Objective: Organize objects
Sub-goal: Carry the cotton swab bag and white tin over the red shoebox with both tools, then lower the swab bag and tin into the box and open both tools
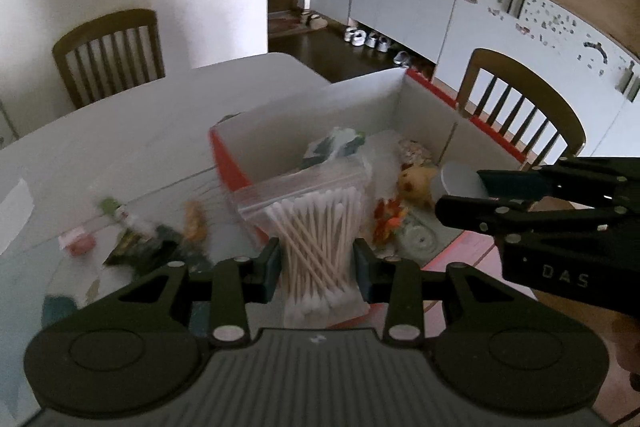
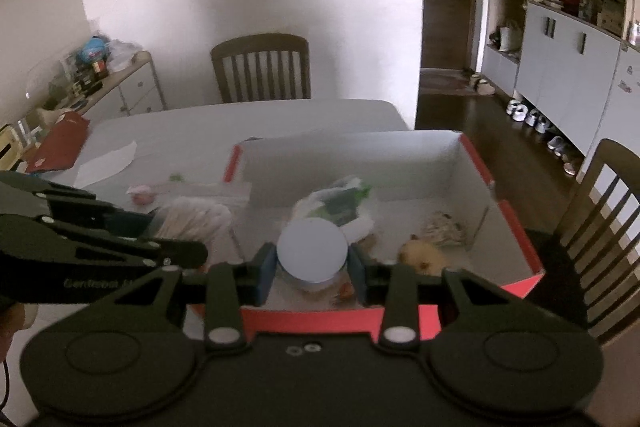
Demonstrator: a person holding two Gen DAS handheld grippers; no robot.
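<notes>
Over the red-rimmed box, my left gripper grasps the swab bag, my right gripper the capped jar. I should lower both past the rim, clear of the 3 items inside, before releasing.

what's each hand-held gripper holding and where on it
Left hand-held gripper: bag of cotton swabs, pinched at its lower half. Right hand-held gripper: small white-lidded jar, by its sides.
</notes>
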